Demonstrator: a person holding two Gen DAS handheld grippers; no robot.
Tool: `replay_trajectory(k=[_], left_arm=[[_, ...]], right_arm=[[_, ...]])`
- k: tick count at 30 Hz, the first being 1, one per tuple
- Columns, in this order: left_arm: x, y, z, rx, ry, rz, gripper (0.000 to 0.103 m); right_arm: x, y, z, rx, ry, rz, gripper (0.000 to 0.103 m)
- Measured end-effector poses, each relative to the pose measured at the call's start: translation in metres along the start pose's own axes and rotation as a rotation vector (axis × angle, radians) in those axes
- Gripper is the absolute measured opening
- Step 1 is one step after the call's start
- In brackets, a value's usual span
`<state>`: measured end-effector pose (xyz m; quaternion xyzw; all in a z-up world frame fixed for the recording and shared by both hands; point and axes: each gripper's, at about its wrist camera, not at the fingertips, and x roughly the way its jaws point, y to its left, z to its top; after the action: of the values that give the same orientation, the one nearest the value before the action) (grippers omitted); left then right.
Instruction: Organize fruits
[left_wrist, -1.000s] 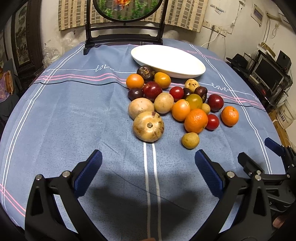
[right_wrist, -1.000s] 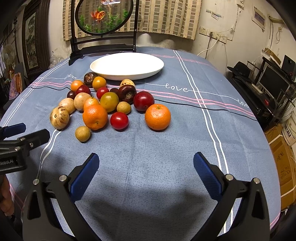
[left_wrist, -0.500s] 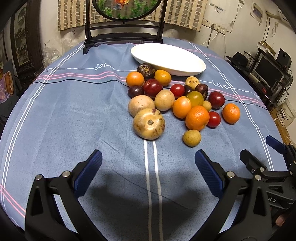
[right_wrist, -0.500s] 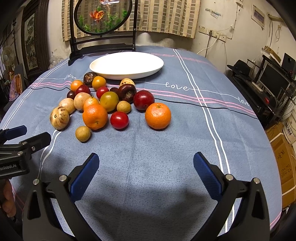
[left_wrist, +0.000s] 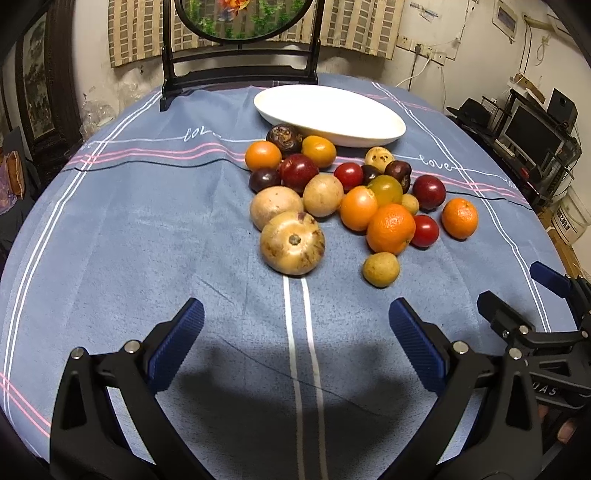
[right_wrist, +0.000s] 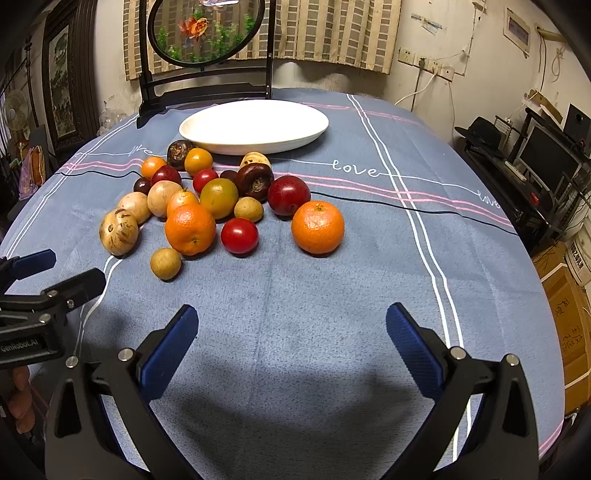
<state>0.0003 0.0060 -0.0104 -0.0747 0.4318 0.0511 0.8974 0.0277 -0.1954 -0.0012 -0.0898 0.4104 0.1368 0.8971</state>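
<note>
Both empty, spread wide: left gripper (left_wrist: 295, 332), right gripper (right_wrist: 291, 332), low over the cloth (left_wrist: 147, 240). Just ahead of the left, a big tan fruit (left_wrist: 292, 243); ahead of the right, a lone orange (right_wrist: 317, 227). Beyond the pile, the plate (right_wrist: 255, 127). Best to straddle one fruit squarely, close gently.

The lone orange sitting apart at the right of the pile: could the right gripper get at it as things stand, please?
Probably yes. The right gripper is open and empty, and only bare tablecloth lies between it and the lone orange, which stands apart from the red plum behind it.
</note>
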Motion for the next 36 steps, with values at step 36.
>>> replay_trajectory(k=[36], left_arm=[[0.0103,0.0027,-0.0036,-0.024,0.027,0.03,0.101]], right_arm=[[0.0033,0.0003,-0.0004,0.0,0.012,0.004,0.102]])
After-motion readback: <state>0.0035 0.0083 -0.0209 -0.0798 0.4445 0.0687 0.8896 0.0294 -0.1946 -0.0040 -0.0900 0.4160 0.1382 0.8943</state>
